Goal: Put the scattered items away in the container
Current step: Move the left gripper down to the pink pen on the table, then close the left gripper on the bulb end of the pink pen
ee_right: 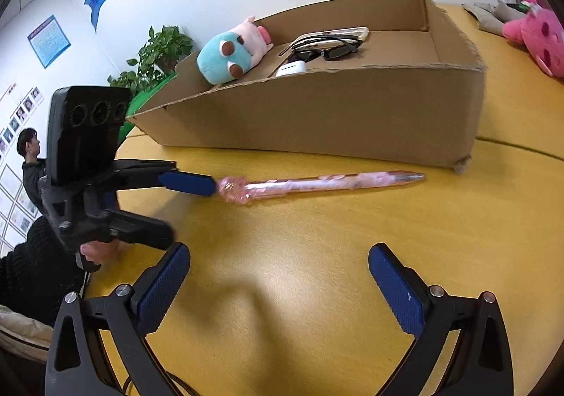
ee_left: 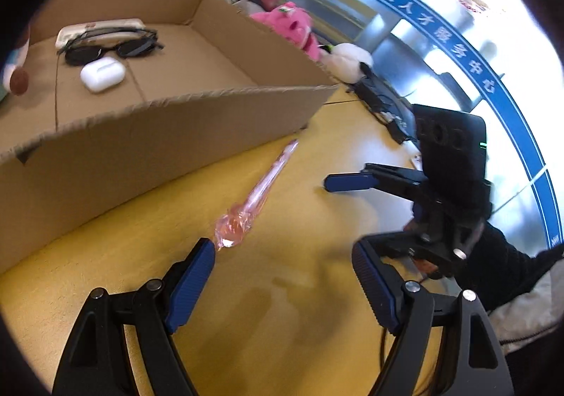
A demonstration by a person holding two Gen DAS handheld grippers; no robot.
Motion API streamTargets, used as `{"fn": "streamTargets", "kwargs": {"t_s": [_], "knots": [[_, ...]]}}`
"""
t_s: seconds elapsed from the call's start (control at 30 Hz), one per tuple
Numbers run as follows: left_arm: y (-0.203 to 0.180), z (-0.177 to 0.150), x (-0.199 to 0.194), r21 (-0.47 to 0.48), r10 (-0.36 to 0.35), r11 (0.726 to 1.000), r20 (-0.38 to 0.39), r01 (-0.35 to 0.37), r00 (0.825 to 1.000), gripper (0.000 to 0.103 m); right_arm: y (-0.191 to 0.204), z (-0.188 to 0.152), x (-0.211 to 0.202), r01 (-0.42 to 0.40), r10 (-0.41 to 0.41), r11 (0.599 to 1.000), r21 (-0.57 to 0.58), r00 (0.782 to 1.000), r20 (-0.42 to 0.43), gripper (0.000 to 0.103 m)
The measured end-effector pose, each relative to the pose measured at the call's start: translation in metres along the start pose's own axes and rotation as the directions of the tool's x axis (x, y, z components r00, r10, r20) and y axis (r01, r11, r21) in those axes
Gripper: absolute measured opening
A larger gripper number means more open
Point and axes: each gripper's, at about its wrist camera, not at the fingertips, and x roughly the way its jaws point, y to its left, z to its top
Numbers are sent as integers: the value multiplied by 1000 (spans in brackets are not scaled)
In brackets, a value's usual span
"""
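A pink pen (ee_left: 261,188) (ee_right: 317,183) lies on the yellow table (ee_right: 317,237), just in front of the cardboard box (ee_left: 158,135) (ee_right: 317,114). Inside the box are black sunglasses (ee_left: 112,49) (ee_right: 324,49), a white earbud case (ee_left: 102,73) (ee_right: 290,68), a pale phone (ee_left: 98,26) (ee_right: 335,33) and a blue-and-pink plush (ee_right: 229,54). My left gripper (ee_left: 282,248) (ee_right: 192,212) is open; one fingertip sits right at the pen's knobbed end, and the pen is not between the jaws. My right gripper (ee_right: 280,251) (ee_left: 370,198) is open and empty, a short way in front of the pen's middle.
A pink plush toy (ee_right: 539,36) (ee_left: 292,26) and a white plush (ee_left: 349,61) lie on the table beyond the box. Black equipment (ee_left: 384,103) sits near them. A potted plant (ee_right: 158,50) stands behind the box's left end. A person (ee_right: 30,156) stands by the far wall.
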Motion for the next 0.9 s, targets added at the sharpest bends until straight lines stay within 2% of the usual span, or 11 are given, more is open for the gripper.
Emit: {"fn": "streamTargets", "kwargs": {"t_s": [0.13, 0.23, 0.3, 0.33, 0.37, 0.4, 0.43, 0.53, 0.6, 0.8, 0.9], "knots": [[-1, 18, 3, 26, 50, 998, 13, -50, 999, 79, -13, 0, -8, 1, -3, 997, 75, 1000, 31, 103], [-2, 25, 18, 65, 83, 995, -41, -80, 996, 79, -15, 0, -14, 14, -18, 995, 96, 999, 43, 103], [-9, 22, 33, 125, 122, 986, -111, -108, 986, 78, -16, -1, -16, 32, -36, 994, 108, 999, 36, 103], [-14, 20, 37, 158, 145, 979, -114, -126, 983, 76, -17, -2, -18, 43, -47, 992, 116, 998, 34, 103], [-19, 19, 38, 181, 160, 974, -116, -137, 980, 73, -19, -3, -18, 65, -69, 989, 131, 997, 29, 103], [-22, 17, 39, 185, 164, 973, -122, -140, 979, 64, -21, -4, -19, 85, -89, 986, 144, 996, 24, 103], [-22, 16, 38, 174, 164, 975, -127, -141, 978, 51, -22, -3, -20, 104, -109, 981, 162, 994, 24, 103], [-23, 11, 36, 140, 175, 978, -140, -155, 975, 25, -25, 3, -19, 133, -139, 965, 228, 990, 13, 103], [-26, 6, 35, 133, 196, 975, -149, -176, 969, 19, -23, 10, -15, 172, -174, 951, 257, 985, -19, 103], [-43, -8, 31, 85, 276, 960, -157, -266, 948, 19, -8, 29, 6, 278, -258, 909, 311, 960, -106, 103], [-43, -13, 27, 19, 288, 957, -147, -289, 946, 19, 0, 38, 20, 367, -341, 885, 288, 930, -136, 103]]}}
